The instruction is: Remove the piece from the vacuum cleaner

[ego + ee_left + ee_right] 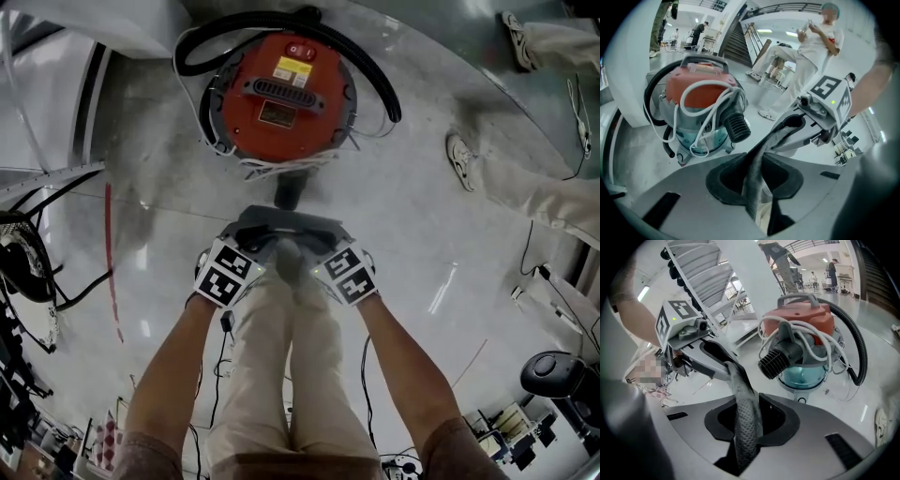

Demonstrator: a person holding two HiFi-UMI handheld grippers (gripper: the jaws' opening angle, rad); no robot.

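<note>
Item under inspection: the grey piece (pixel 286 225) is clear of the vacuum cleaner (pixel 279 94) and off the floor (pixel 427 244), in front of the machine's ribbed black inlet (pixel 776 363), which stands bare. A dark socket (pixel 778 420) is sunk in the middle of the piece.

Left gripper (pixel 265 247): jaws nearly together, clamped on the piece at the socket. Right gripper (pixel 316 249): the same, from the opposite side. The two grippers are close together, and a textured grey finger (pixel 745 423) reaches into the socket.

Vacuum cleaner: upright on the floor, red lid on top. Below the lid sits a clear blue-green tank (pixel 804 376); its contents cannot be made out. A white cord (pixel 708 93) is looped loosely over the lid and body. A black hose (pixel 375 70) curves round the far side.

Surroundings: a person in light clothing (pixel 811 51) stands well apart from the machine.
</note>
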